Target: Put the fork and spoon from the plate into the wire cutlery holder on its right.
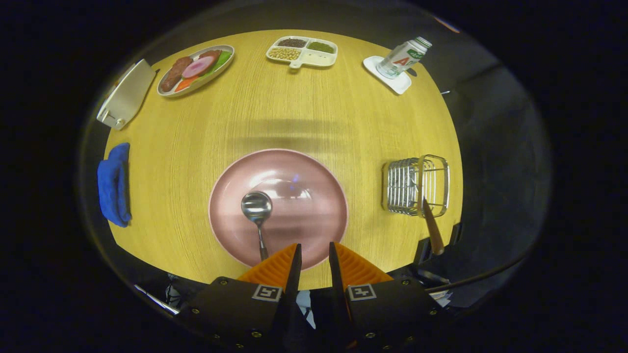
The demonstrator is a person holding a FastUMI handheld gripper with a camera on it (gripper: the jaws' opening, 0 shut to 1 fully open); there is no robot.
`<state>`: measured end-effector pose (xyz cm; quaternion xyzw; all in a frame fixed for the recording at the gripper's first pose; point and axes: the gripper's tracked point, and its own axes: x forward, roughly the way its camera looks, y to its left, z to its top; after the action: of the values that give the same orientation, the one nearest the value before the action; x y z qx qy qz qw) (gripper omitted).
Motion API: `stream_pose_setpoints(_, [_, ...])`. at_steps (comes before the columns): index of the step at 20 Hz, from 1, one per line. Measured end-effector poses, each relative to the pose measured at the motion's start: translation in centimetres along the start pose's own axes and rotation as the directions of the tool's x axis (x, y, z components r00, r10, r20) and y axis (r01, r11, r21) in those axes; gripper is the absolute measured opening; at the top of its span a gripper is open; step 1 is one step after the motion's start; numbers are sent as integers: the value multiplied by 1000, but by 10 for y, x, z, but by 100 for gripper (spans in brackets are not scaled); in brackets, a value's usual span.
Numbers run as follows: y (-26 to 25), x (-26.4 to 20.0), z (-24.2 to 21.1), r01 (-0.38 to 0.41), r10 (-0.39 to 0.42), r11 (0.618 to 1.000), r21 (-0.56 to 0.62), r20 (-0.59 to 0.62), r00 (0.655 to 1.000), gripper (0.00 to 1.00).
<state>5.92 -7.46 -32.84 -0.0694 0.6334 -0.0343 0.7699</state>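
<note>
Spoon lies on plate, near table centre. Wire cutlery holder stands right of plate, fork in it.

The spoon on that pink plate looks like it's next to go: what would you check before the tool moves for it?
1. Spoon free to pick: ok, it lies alone on the pink plate, bowl away from the tool.
2. Tool empty: ok, fingers a little apart, nothing between them.
3. Tool lined up: not ok, the spoon's handle runs beside the left finger, not between the fingers.
4. Wire cutlery holder upright, right of the plate: ok.
5. Fork already stowed: cannot tell; a wooden handle sticks out of the holder, its head hidden.
</note>
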Motion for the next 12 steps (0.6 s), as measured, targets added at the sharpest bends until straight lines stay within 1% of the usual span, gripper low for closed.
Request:
stream_pose_setpoints(6, [46,33,-18,-98,97,995,-17,-34,995,35])
stream_pose_setpoints(9, [57,46,-27,-118,116,993,-24,-52,992,34])
stream_pose_setpoints(12, [67,59,-28,-151,150,988,-15,-34,988,34])
